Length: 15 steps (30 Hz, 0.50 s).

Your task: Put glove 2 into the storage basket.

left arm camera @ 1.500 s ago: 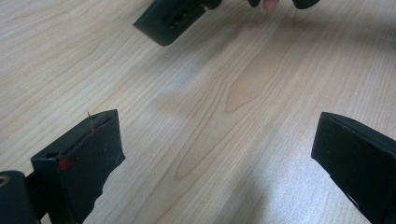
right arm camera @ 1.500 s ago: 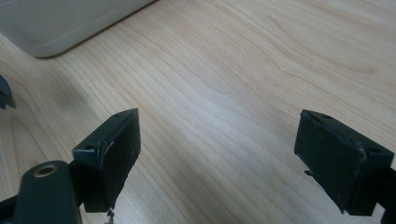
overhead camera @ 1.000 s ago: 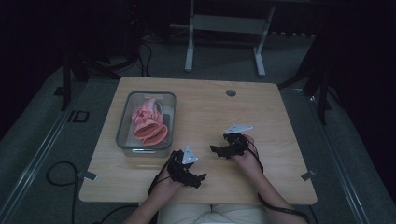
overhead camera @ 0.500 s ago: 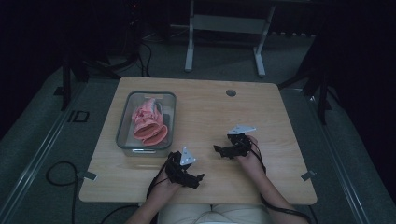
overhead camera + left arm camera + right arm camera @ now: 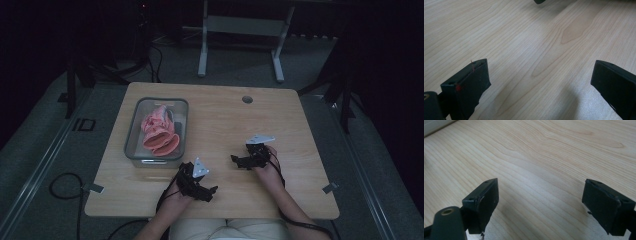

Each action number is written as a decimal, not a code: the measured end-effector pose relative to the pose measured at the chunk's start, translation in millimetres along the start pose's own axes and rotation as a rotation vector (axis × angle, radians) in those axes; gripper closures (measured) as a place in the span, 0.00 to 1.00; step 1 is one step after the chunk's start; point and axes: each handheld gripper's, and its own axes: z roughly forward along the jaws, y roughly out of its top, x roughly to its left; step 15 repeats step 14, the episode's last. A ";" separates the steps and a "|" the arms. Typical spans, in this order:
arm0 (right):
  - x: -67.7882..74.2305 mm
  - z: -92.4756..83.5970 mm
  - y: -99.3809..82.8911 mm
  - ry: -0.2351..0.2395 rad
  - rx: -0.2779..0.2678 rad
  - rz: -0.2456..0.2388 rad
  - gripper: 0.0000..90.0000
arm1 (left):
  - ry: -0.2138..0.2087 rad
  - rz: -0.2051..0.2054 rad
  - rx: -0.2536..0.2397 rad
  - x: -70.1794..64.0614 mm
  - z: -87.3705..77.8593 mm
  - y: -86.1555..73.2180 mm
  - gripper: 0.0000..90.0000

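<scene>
Item: 2 hand-held grippers, left and right, both spread, lower centre. Pink cloth, probably, in bin, left. We judge reach pending; next, approach bin.

Desk: pale wood with a fine, wavy grain, smooth and faintly satin under the light. Left gripper and right gripper: jaws of matt black plastic, their edges slightly scuffed. Bin: clear, glossy plastic with a grey rim. Pink cloth inside it: soft, folded, matt. Floor: grey, dull, carpet-like.
</scene>
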 end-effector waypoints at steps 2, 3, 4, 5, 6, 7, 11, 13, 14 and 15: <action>-1.0 -0.4 -0.2 -0.003 -0.003 0.003 0.15 | 0.000 -0.003 -0.002 0.6 -0.3 -0.2 0.02; -1.2 -0.5 -0.3 -0.003 -0.006 0.005 0.15 | -0.002 -0.005 -0.003 0.7 -0.4 -0.3 0.02; -1.4 -0.7 -0.4 -0.003 -0.006 0.005 0.15 | -0.001 -0.004 -0.003 0.6 -0.7 -0.4 0.02; -1.4 -0.8 -0.5 -0.004 -0.007 0.004 0.15 | 0.000 -0.004 -0.002 0.7 -0.9 -0.6 0.02; -1.4 -0.9 -0.5 -0.005 -0.007 0.004 0.15 | -0.002 -0.003 -0.002 0.8 -0.9 -0.7 0.02; -1.4 -0.8 -0.5 -0.006 -0.007 0.005 0.15 | -0.001 -0.004 -0.001 0.8 -0.7 -0.8 0.02; -1.3 -0.8 -0.5 -0.007 -0.007 0.002 0.15 | -0.002 -0.007 0.000 1.2 -0.1 -0.8 0.02; -1.3 -0.8 -0.5 -0.007 -0.007 0.001 0.15 | -0.002 -0.006 0.000 1.1 -0.1 -1.0 0.02; -1.1 -1.0 -0.6 -0.007 -0.008 0.000 0.15 | -0.001 -0.007 0.000 1.1 0.0 -1.0 0.02; -1.1 -1.0 -0.6 -0.007 -0.008 0.000 0.15 | -0.001 -0.007 0.000 1.1 0.0 -1.0 0.02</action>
